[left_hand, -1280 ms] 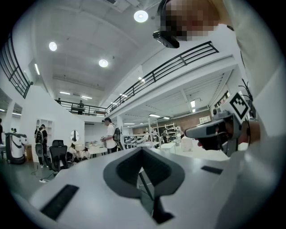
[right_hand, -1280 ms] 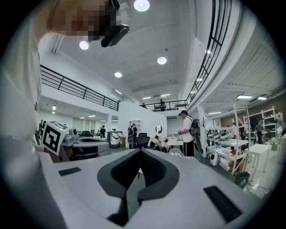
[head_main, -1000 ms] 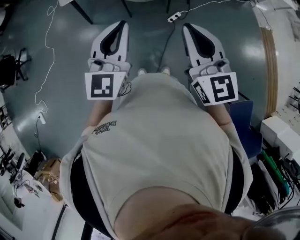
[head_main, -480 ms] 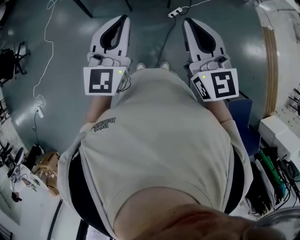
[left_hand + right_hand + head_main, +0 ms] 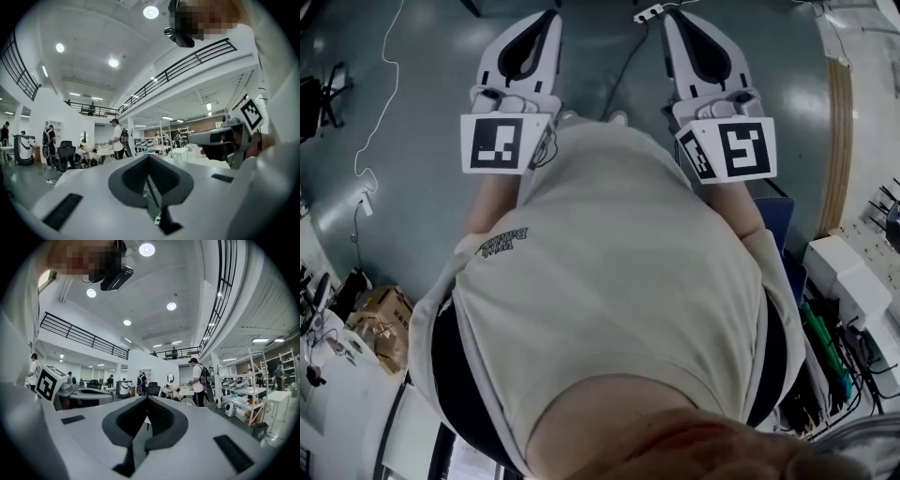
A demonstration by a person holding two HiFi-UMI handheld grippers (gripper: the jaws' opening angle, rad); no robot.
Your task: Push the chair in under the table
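Note:
Both grippers are held out level in front of the person's chest, side by side over the grey floor. My left gripper [image 5: 547, 15] is shut with nothing in it; its own view shows the closed jaws [image 5: 149, 157] facing the open hall. My right gripper [image 5: 670, 14] is also shut and empty [image 5: 147, 398]. A blue chair [image 5: 780, 223] stands low at the person's right side, mostly hidden behind the right arm. Neither gripper touches it. I cannot make out the table it belongs to.
A power strip [image 5: 649, 13] and cables lie on the floor ahead. A black office chair [image 5: 319, 98] stands far left, a cardboard box [image 5: 380, 314] lower left. A white bench with tools [image 5: 853, 272] runs along the right. A person with a backpack [image 5: 199, 380] stands in the distance.
Both grippers have shifted slightly toward the top of the head view, still shut. The floor, its cables and the blue chair have also slid upward in the picture.

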